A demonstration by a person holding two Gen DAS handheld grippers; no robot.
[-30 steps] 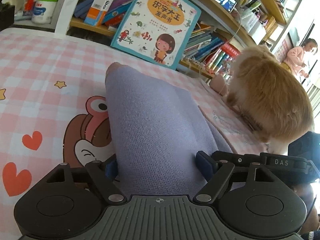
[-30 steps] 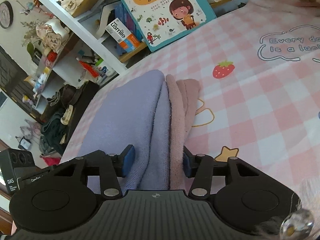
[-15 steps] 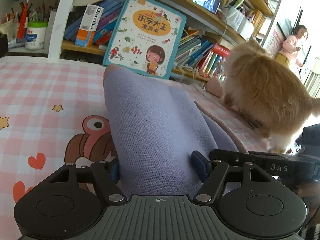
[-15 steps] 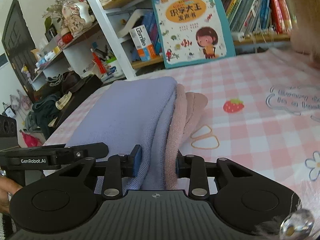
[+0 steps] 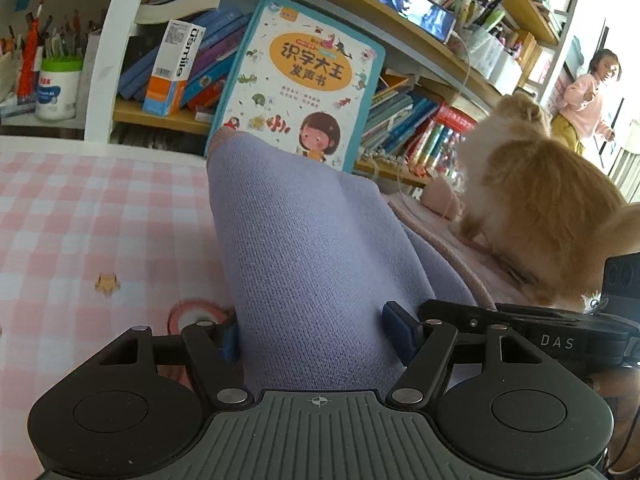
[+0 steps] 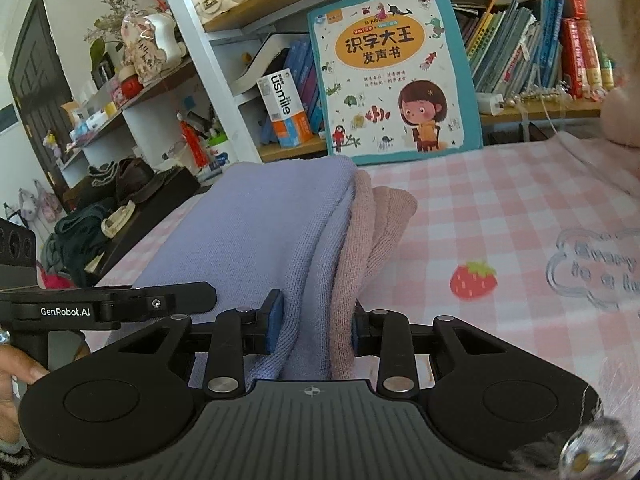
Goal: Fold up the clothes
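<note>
Tools (image 5: 316, 334) around sweater (image 5: 312, 248), dog (image 5: 548, 208) beside

Lilac-and-pink knit garment (image 6: 280, 232) on pink-checked sheet (image 6: 500, 216).

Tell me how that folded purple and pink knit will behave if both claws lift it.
The knit looks soft, so it will probably sag between the right claw and left claw. Its stacked layers could slide apart. It seems light.
</note>
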